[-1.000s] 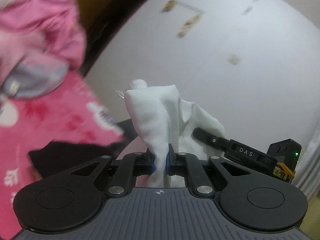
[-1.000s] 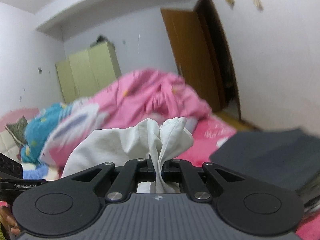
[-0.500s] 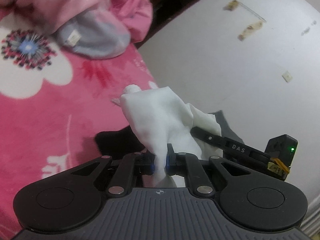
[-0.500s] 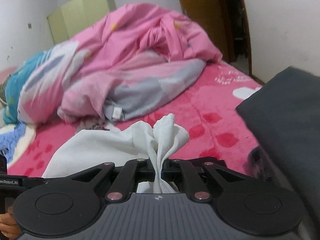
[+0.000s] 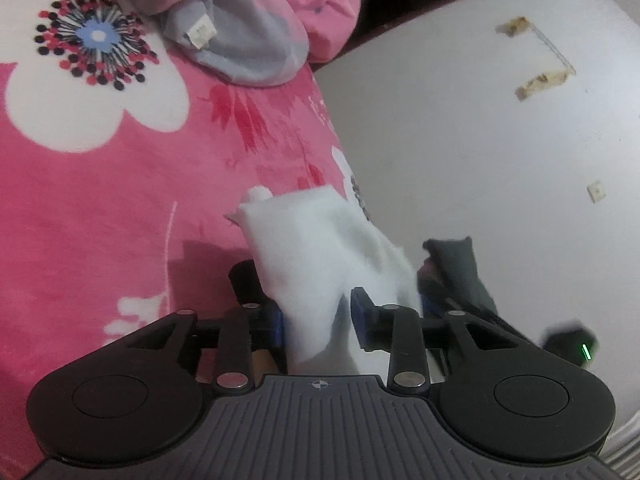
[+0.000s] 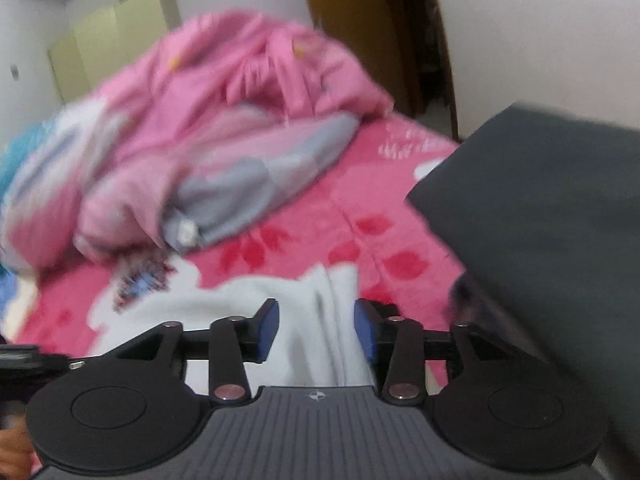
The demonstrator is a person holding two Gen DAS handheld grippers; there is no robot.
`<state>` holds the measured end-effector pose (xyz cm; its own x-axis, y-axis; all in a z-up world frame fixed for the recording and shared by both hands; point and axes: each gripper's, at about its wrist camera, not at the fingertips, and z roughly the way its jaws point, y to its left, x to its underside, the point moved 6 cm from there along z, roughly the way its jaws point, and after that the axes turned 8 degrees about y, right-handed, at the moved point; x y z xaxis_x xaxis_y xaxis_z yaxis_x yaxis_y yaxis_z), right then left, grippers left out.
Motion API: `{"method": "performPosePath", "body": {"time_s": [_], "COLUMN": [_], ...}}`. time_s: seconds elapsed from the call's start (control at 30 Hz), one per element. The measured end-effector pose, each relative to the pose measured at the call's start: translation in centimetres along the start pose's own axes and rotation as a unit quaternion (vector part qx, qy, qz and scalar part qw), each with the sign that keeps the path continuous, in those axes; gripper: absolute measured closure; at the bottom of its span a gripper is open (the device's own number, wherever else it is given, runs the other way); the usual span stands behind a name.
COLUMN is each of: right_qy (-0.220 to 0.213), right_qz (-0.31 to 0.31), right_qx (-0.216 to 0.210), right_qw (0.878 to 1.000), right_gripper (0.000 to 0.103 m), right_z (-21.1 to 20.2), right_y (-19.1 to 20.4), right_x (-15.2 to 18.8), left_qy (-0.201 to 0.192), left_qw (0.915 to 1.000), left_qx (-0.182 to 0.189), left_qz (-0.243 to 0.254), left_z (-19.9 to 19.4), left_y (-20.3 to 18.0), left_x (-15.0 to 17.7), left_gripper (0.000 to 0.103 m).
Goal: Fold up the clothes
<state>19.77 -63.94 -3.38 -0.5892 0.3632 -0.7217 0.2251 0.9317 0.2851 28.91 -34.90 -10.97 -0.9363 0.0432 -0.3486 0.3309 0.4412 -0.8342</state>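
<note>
Jaws on both grippers stood apart, with the white cotton garment (image 5: pixel 308 256) passing loosely between the blue pads of each and pinched by neither. In the left wrist view the left gripper (image 5: pixel 318 320) hung low over the pink floral fleece blanket (image 5: pixel 100 200) near the bed's wall-side edge, a bunched corner of the white cloth standing up between its parted fingers. In the right wrist view the right gripper (image 6: pixel 316 328) showed a pleated ridge of the same cloth (image 6: pixel 332 320) running between its pads, the rest spreading flat on the blanket toward the left. A dark grey folded cloth (image 6: pixel 540 220) lay just right of that gripper, toward the bed's near right corner, and a crumpled pink and grey quilt (image 6: pixel 224 152) was heaped toward the far edge of the bed.

Judged from the spread jaws and the cloth sagging onto the blanket, the step in hand looked like a letting-go of the garment on the bed. Whether this was a laying-out before a fold or the setting-down of a fold just made, the blurred views did not settle; how many layers the cloth held could not be told.

Any next move would call for drawing both grippers back clear of the fabric without snagging the raised corners, then checking how flat the cloth lay.
</note>
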Motion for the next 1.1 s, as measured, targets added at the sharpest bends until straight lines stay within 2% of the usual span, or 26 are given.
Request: {"method": "performPosePath", "body": {"time_s": [0.1,0.17,0.3,0.4,0.5,0.67,0.77,0.9,1.03,1.1], "right_qy": [-0.041,-0.050,-0.010,0.025,0.046,0.053,0.054,0.056,0.050,0.046], "right_qz": [0.035,0.073,0.183,0.258,0.324,0.386,0.403,0.411,0.383,0.369], "right_qx": [-0.011,-0.016,-0.062,-0.088,-0.088,-0.111,-0.127,-0.146,-0.142,-0.140], "right_qw": [0.999,0.996,0.981,0.962,0.941,0.914,0.905,0.898,0.911,0.918], "right_gripper": [0.053,0.053,0.053,0.053,0.053,0.053,0.052,0.048,0.048,0.054], "right_z": [-6.4,-9.9,-12.9,-12.2,-10.7,-9.2,-8.5,-7.8,-7.5,-7.3], "right_y": [-0.5,-1.3,-3.5,-4.8,-6.4,-7.9,-8.1,-7.9,-7.1,-6.7], "right_x": [1.6,3.4,8.6,11.6,13.5,14.7,15.0,14.7,13.8,13.4], "left_qy": [-0.014,-0.019,-0.018,0.015,0.042,0.066,0.071,0.075,0.070,0.069], "left_qw": [0.9998,0.9993,0.9976,0.9968,0.9951,0.9931,0.9923,0.9927,0.9925,0.9916], "left_qx": [-0.011,-0.019,-0.025,-0.007,-0.015,-0.029,-0.038,-0.042,-0.045,-0.052], "left_qz": [0.007,0.026,0.062,0.078,0.088,0.093,0.094,0.085,0.089,0.096], "left_z": [-1.2,-2.5,-5.0,-5.6,-5.0,-3.6,-3.2,-2.9,-2.9,-2.8], "left_y": [-0.4,-1.1,-2.5,-3.9,-4.6,-4.7,-4.4,-3.7,-3.9,-4.0], "left_x": [0.0,0.8,2.9,5.6,7.9,9.5,9.6,9.2,9.0,9.0], "left_gripper": [0.070,0.067,0.063,0.058,0.058,0.058,0.058,0.059,0.061,0.068]}}
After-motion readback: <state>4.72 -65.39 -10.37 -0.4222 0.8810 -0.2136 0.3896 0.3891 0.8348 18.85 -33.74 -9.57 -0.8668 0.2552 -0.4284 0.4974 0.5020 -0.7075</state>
